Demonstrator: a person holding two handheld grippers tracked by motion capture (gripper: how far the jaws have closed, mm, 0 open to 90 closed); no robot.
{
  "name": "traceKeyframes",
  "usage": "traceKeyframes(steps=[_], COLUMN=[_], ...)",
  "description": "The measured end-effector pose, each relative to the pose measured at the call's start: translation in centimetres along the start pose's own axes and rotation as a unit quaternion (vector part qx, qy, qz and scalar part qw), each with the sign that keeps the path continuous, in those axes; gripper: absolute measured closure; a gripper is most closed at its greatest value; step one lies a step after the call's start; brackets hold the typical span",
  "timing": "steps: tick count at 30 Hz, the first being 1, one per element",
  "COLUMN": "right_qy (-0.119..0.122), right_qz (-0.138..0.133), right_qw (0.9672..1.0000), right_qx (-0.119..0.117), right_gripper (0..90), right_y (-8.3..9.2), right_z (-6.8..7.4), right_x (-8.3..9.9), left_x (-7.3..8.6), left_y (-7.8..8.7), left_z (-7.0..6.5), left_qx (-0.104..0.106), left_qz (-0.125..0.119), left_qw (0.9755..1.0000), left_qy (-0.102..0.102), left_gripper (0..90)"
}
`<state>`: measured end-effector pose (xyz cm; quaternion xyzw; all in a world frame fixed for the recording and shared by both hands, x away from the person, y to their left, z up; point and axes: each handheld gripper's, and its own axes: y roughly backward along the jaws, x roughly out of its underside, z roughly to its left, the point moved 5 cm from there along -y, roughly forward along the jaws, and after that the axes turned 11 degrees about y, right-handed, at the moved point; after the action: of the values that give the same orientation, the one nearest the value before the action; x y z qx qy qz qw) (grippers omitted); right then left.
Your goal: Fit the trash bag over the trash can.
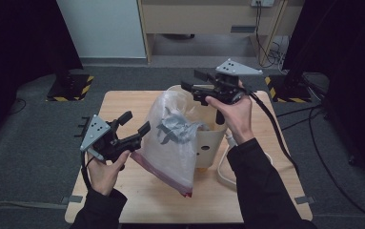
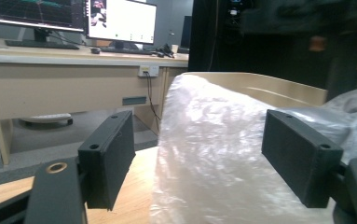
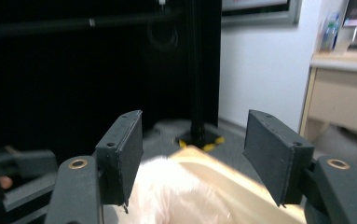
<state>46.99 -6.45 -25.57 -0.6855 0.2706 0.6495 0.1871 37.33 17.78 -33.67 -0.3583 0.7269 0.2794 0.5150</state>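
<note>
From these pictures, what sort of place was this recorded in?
Most likely an office or lab corner set up for recording. A small wooden table stands on grey carpet, computer monitors sit on a desk behind, and stand bases marked with yellow-black tape flank the table.

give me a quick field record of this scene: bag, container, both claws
bag: clear plastic bag with grey items inside, leaning against the container, red strip at its lower end
container: beige container standing on the wooden table
left claw: left claw open, beside the bag, jaws not pressing it
right claw: right claw open, above the container's far rim, holding nothing
cable: white cable on the table beside the container
</note>
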Motion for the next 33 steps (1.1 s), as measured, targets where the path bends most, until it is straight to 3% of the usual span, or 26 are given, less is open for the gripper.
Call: traceKeyframes(steps=[5,12,16,25,33], right_qy=[-0.013,0.001,0.014,0.012,0.013], right_qz=[-0.031,-0.045,-0.049,-0.042,-0.031], right_qw=[0.9994,0.9989,0.9987,0.9987,0.9985], right_qx=[-0.001,0.011,0.006,-0.026,-0.044], right_gripper=[33.1,34.0,34.4,36.6,40.5], right_y=[1.7,4.2,5.6,8.5,9.1], right_z=[-0.4,-0.9,-0.2,2.1,3.7], right_x=[-1.2,-2.2,-2.3,0.5,3.0], left_x=[0.3,0.7,1.0,1.6,1.9], left_y=[-0.1,-0.4,-0.5,-0.8,-0.9], left_z=[0.9,1.3,1.4,1.4,1.6], left_qx=[-0.006,0.001,0.008,0.02,0.017], left_qz=[0.002,0.008,0.012,0.026,0.029], left_qw=[1.0,0.9999,0.9998,0.9993,0.9992], left_qy=[0.006,0.01,0.015,0.017,0.022], left_gripper=[25.0,25.1,25.6,28.3,31.7])
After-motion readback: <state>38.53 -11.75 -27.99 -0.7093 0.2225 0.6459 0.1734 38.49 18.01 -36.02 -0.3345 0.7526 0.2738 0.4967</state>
